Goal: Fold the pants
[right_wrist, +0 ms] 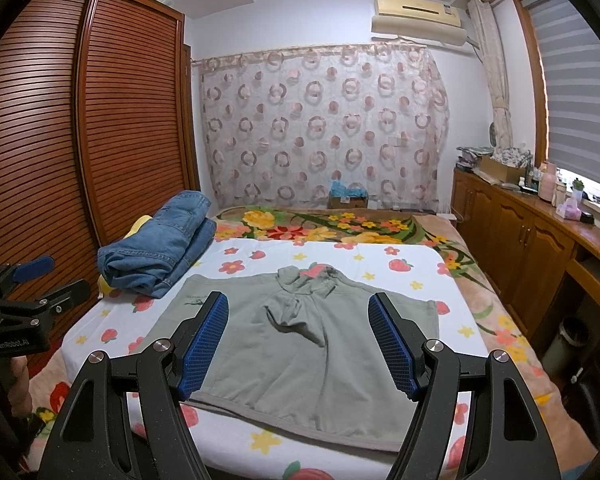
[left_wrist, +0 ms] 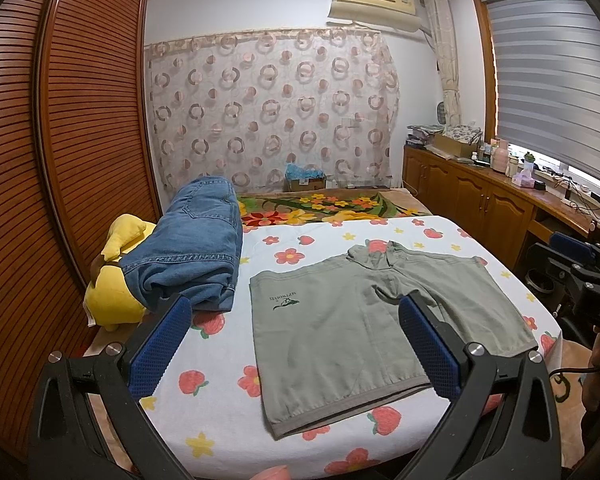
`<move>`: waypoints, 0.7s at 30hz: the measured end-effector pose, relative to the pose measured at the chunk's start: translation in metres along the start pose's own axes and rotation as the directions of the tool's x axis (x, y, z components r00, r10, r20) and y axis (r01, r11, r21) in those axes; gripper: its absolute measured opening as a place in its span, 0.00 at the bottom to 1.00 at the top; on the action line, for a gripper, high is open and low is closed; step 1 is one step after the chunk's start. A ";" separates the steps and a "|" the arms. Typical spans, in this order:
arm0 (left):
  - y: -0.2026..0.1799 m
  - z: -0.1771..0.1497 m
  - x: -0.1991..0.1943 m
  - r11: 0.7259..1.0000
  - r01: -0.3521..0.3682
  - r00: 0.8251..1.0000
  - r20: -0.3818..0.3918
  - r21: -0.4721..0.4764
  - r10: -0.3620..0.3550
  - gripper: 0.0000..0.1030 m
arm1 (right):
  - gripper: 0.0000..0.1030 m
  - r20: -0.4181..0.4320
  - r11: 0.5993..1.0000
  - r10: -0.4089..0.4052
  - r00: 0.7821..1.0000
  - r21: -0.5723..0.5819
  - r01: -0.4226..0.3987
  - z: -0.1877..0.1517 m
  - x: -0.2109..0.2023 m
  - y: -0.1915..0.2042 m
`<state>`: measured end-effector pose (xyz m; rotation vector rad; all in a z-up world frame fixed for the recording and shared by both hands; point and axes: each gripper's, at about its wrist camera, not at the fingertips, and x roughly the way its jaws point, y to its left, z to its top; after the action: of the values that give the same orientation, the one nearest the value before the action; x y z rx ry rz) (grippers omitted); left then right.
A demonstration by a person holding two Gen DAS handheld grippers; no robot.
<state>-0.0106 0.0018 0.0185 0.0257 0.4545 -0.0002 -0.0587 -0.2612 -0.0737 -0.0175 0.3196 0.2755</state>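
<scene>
Left wrist view is showing the left gripper [left_wrist: 292, 340] hanging with its jaws spread wide and gripping nothing, above grey-green pants [left_wrist: 364, 328] that are lying spread on a flower-print sheet [left_wrist: 220, 408] on the bed. Its small dark logo is too blurred to read. Folded jeans [left_wrist: 196, 248] are sitting at the sheet's left edge, partly covering a yellow plush toy [left_wrist: 112, 292] (only its side is showing). The right gripper [right_wrist: 298, 340] is likewise hanging wide open and empty over the pants, whose near hem its fingers [right_wrist: 204, 344] are partly hiding.
</scene>
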 end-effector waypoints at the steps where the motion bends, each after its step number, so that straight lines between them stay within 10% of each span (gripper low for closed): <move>1: 0.000 0.000 0.000 1.000 0.000 1.000 0.000 0.000 0.000 1.00 | 0.72 0.000 1.000 0.000 1.000 0.000 0.000 0.000 0.000 0.000; 21: -0.007 -0.018 0.026 0.999 0.037 0.997 -0.069 -0.013 -0.038 1.00 | 0.72 -0.059 1.000 0.000 0.998 -0.002 0.000 -0.008 0.015 -0.002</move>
<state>0.0049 -0.0049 -0.0094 0.0056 0.5238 -0.0335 -0.0469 -0.2594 -0.0859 -0.0273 0.3783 0.2754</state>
